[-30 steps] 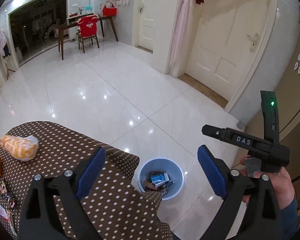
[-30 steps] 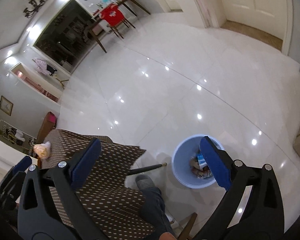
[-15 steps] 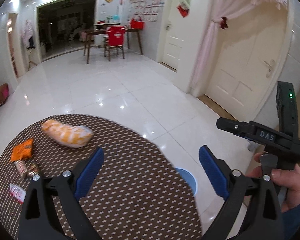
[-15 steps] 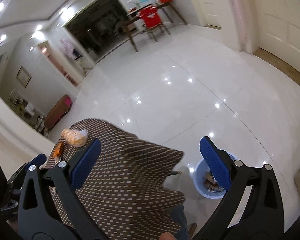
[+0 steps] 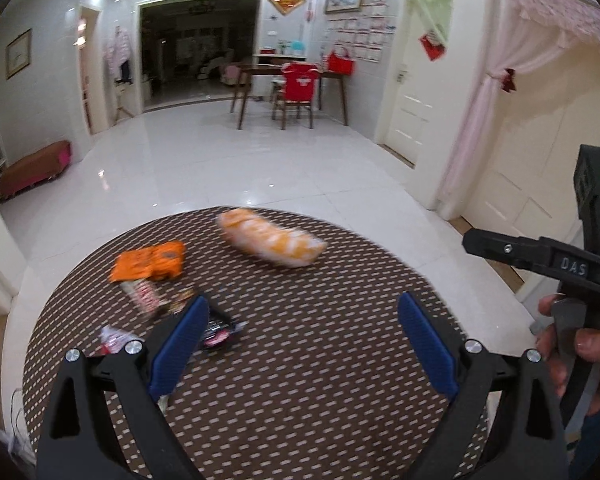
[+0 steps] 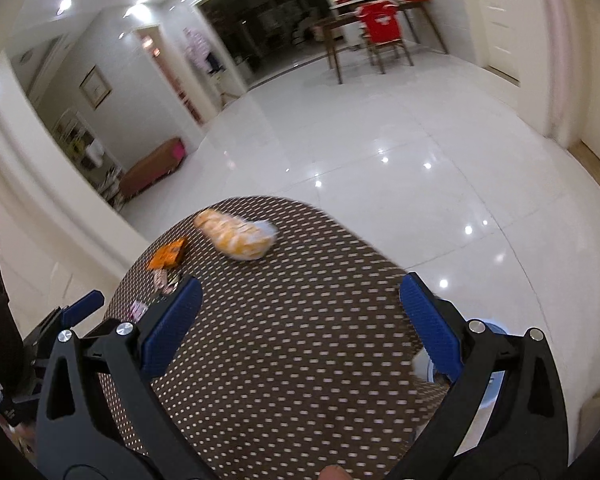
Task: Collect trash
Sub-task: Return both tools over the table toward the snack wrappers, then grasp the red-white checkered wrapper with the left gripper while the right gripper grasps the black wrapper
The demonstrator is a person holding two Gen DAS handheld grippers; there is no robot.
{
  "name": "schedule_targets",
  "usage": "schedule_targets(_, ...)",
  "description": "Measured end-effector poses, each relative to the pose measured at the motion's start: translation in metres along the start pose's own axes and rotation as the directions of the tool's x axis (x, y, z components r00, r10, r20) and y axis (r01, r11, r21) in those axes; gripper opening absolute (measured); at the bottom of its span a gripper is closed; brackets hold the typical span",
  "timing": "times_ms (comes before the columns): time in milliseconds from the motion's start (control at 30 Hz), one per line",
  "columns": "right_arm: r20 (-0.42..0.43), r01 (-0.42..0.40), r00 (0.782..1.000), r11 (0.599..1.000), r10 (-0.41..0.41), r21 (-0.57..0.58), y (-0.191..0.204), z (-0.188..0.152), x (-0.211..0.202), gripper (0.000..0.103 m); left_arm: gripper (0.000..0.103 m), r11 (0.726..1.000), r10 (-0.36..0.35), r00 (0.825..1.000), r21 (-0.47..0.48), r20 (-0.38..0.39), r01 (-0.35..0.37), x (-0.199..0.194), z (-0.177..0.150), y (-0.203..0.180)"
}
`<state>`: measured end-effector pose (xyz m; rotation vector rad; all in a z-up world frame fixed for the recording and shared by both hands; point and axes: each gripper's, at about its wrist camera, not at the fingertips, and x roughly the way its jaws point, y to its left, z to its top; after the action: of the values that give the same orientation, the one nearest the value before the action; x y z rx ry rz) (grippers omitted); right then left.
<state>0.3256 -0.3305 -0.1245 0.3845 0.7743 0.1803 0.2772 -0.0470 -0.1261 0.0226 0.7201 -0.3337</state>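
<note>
White-tiled hall, round table under a brown dotted cloth (image 5: 320, 360); entries by view.

Left wrist view:
- Left gripper (image 5: 302, 344): jaws spread wide, nothing between them, held above the near half of the cloth.
- Orange-and-white bag (image 5: 272, 242): lying on its side at the far middle of the table, blurred.
- Orange wrapper (image 5: 150, 265): flat, left of the bag and apart from it.
- Striped wrapper (image 5: 144, 296): just nearer than the orange one, possibly touching it.
- Dark wrapper (image 5: 218, 330): close beside the left blue pad.
- White-and-red scrap (image 5: 116, 338): at the left, partly behind the gripper frame.
- Right gripper, seen from the side (image 5: 540, 256), with the person's hand (image 5: 580, 356) on its grip; its jaw state cannot be told from this view.
- Progress, as judged: five pieces remain on the table; no pickup is under way.

Right wrist view:
- Right gripper (image 6: 300, 316): jaws wide apart, holding nothing, over the cloth.
- Bag (image 6: 234, 236) and orange wrapper (image 6: 168, 256) at the far left of the table.
- Blue bin (image 6: 494, 384): on the floor past the table's right edge, mostly hidden by the right finger.

Change from the earlier frames: a second ago both cameras looked down at the bin, which already held some trash; both now look up across the tabletop, and the bin has gone from the left view. Jaws were apart then as now.
</note>
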Motion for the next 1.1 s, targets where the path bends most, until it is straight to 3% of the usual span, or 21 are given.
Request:
schedule_targets(300,-0.067,-0.047,0.997,0.989,0.038,-0.139,0.066,-0.011,0.039,0.097,0.094,0.993,0.088,0.995,-0.077,-0.041,-0.091,-0.003,-0.032,0.068)
schedule_targets(633,-0.178,-0.085,0.983,0.969,0.044,-0.230,0.108,-0.031,0.092,0.097,0.093,0.991,0.094,0.983,-0.083,-0.159,-0.108,0.034,-0.064,0.109)
schedule_targets(767,-0.219,-0.093,0.975,0.959,0.034,-0.268,0.123,-0.041,0.115,0.097,0.069,0.992,0.071,0.975,-0.092,-0.209,-0.092,0.054,-0.069,0.118)
schedule_targets(900,-0.255,-0.103,0.967,0.944,0.021,-0.314,0.138,-0.048,0.142,0.097,0.062,0.994,0.076,0.975,-0.066,-0.209,-0.092,0.063,-0.068,0.117)
schedule_targets(1000,-0.281,-0.108,0.960,0.929,0.004,-0.353,0.150,-0.053,0.165,0.097,0.033,0.994,0.076,0.977,-0.060,-0.200,-0.090,0.065,-0.066,0.115)
schedule_targets(1033,-0.287,-0.108,0.958,0.921,-0.004,-0.373,0.156,-0.056,0.174,0.094,0.023,0.995,0.064,0.978,-0.067,-0.199,-0.079,0.065,-0.066,0.116)
schedule_targets(1100,-0.301,-0.107,0.953,0.906,-0.023,-0.409,0.165,-0.061,0.187,0.077,0.019,0.995,0.043,0.979,-0.084,-0.200,-0.061,0.065,-0.065,0.117)
